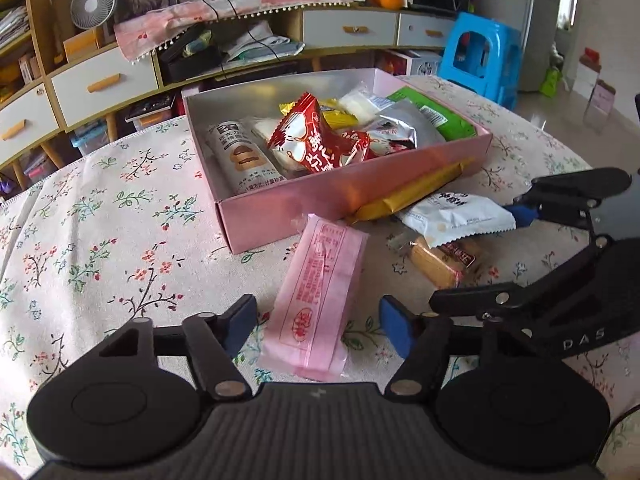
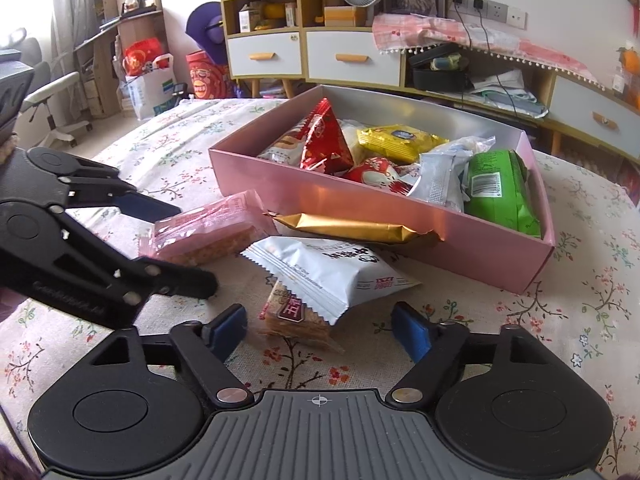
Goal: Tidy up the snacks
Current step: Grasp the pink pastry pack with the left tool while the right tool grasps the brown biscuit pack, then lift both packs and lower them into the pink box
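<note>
A pink box (image 1: pixel 280 216) (image 2: pixel 500 256) holds several snack packets, a red one (image 1: pixel 308 140) on top. In front of it a long pink packet (image 1: pixel 316 300) (image 2: pixel 208 232) lies on the floral cloth between the fingers of my left gripper (image 1: pixel 319 322) (image 2: pixel 176 244); its blue pads stand clear of the packet on both sides, open. My right gripper (image 2: pixel 319 326) (image 1: pixel 480 256) is open around a biscuit packet (image 2: pixel 296 320) (image 1: pixel 440 260) and the white packet (image 2: pixel 332 272) (image 1: pixel 456 216) lying over it, pads apart from both. A gold packet (image 2: pixel 348 228) (image 1: pixel 416 192) leans on the box wall.
The table wears a floral cloth (image 1: pixel 120 240). Behind it stand cabinets with white drawers (image 1: pixel 104 80), a small fan (image 1: pixel 92 4) and a blue stool (image 1: pixel 480 56). A chair (image 2: pixel 52 112) stands on the floor at far left in the right wrist view.
</note>
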Available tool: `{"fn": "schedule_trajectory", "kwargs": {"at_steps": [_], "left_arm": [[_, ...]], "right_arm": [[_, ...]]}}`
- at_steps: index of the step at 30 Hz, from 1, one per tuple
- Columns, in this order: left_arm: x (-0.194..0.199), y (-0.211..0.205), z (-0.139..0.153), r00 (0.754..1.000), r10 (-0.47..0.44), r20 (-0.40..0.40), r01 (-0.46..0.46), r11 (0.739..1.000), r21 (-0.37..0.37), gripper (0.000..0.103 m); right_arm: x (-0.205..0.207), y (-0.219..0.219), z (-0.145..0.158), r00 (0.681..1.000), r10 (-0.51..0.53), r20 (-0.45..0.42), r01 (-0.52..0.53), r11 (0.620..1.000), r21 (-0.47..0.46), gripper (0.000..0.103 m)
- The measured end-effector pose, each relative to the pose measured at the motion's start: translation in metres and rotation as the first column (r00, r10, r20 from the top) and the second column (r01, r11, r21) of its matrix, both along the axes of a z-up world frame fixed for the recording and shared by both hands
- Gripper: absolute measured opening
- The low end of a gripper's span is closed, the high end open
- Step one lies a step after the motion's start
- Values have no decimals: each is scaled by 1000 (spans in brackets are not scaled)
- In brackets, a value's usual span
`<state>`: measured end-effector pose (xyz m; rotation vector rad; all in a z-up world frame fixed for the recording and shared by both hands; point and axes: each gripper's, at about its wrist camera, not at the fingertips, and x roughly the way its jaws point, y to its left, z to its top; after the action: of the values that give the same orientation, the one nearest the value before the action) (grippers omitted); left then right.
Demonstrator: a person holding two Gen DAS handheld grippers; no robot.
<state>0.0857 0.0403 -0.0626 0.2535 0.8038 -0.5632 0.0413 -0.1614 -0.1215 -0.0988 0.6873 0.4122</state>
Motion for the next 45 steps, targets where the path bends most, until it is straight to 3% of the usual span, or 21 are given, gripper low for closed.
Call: {"fn": "schedule_trajectory", "kwargs": {"at_steps": [4,7,11,28,35,45], "left_arm": [[0,-1,3,1000,26,-11,-26,1000,-8,37],[0,1,5,997,62,-38,-63,998,-18,32],[-2,4,7,991,111,-79,-114,993,-23,31],[-19,10,11,956,222,-191,-224,974,12,31],[-26,3,11,950,252,-183,-247,968,50,34],[-26,-3,10,937,288,-195,-285,957,44,42]], "right_arm": [[-3,2,3,999,30,-16,-30,1000,7,48],[-4,1,5,999,28,-33,-28,1000,6,46],[-5,-5,8,998,12,-63,-11,1000,17,41],[-13,-49,13,975,-155,-157,152,988,-36,40],[-9,-71,12,945,-266,-191,257,964,-69,40],[-8,-76,11,946,-265,-188,258,964,-62,47]]}}
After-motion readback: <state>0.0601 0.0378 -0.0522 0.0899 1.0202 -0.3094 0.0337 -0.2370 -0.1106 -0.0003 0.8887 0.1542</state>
